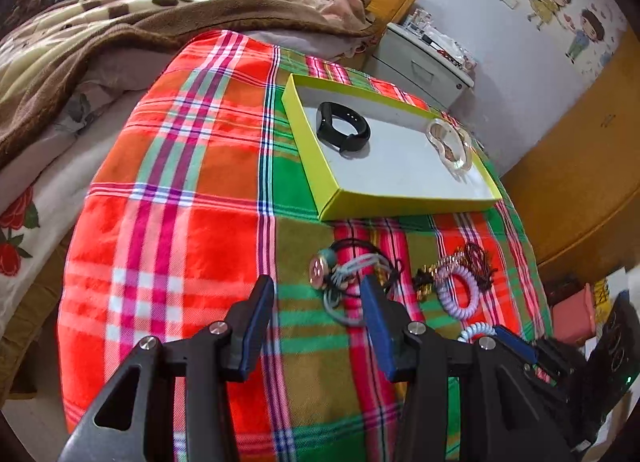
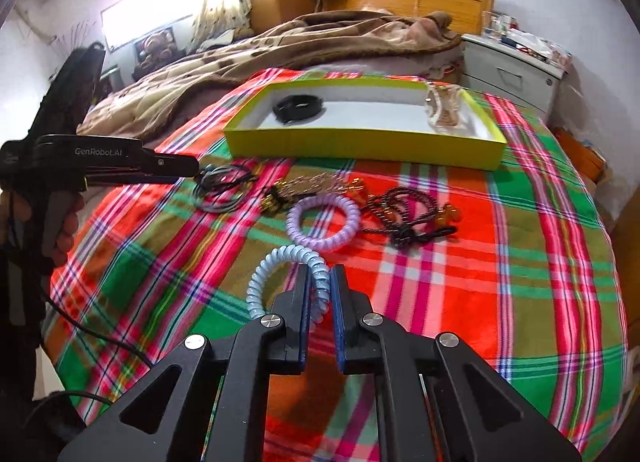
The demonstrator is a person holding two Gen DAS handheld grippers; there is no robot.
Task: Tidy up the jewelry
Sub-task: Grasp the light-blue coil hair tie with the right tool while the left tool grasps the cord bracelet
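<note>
A pale blue coil hair tie [image 2: 280, 274] is pinched between the blue pads of the right claw [image 2: 319, 282], whose jaws are drawn almost together on one side of the loop, the rest of it curving out to the left above the plaid cloth [image 2: 500, 262] spread over the bed. The left claw [image 1: 316, 294] is held wide open with nothing between its fingers, its tips poised just over a tangle of dark and grey hair elastics [image 1: 348, 278] (one carries a round pink button charm). Just beyond the held tie, a lilac coil hair tie [image 2: 323, 222] is seen lying flat on the cloth, touched on its right by a dark beaded bracelet [image 2: 404, 210] and bordered on its left by a gold chain piece [image 2: 304, 186]. Farther back, a shallow yellow box [image 2: 360, 146] is set on the cloth, with a black wristband [image 2: 298, 104] lying toward its left end and a clear glassy bangle [image 2: 444, 110] at its right end. A brown blanket [image 2: 280, 46] is heaped behind it.
</note>
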